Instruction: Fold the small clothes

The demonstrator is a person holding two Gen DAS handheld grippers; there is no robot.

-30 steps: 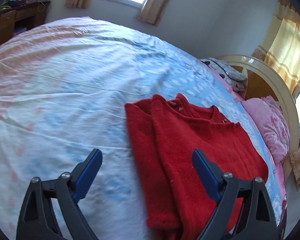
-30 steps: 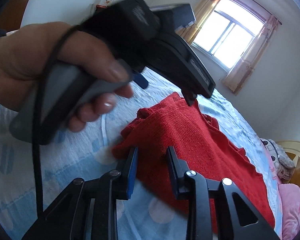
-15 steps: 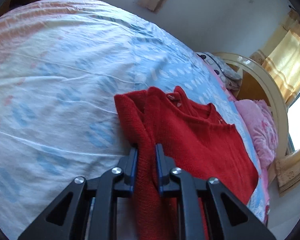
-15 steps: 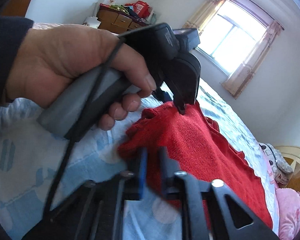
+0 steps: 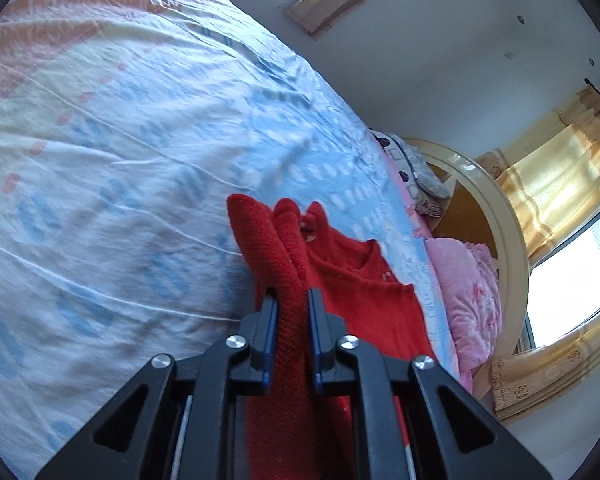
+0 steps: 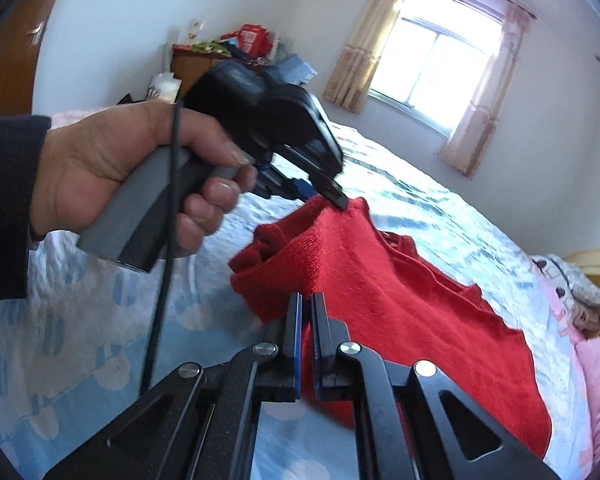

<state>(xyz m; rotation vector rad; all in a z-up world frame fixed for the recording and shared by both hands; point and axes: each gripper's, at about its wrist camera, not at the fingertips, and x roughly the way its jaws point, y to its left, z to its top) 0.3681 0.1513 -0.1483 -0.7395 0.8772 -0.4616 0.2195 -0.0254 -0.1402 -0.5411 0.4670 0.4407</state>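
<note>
Red knit clamped in both claws, one edge of the sweater off the bed.

Red sweater [image 5: 364, 304] fills the gap of the left claw [image 5: 293, 312], whose pads are clenched on a thick bunched fold; the right claw [image 6: 307, 320] is clenched on the thinner near edge beside it. From the right wrist view the left claw [image 6: 332, 196] bites the far corner of that same edge, so the two grips sit on one side of the garment, left farther up the bed [image 5: 100, 140], right nearer. The sweater's long axis runs away from both claws toward the headboard [image 5: 496, 208] and the pink pillow [image 5: 472, 280], the rest lying flat on the sheet. I judge the fold goes over toward that flat part. Open sheet spreads wide on the left hand's [image 6: 112, 176] side; the pillow side is tighter.
</note>
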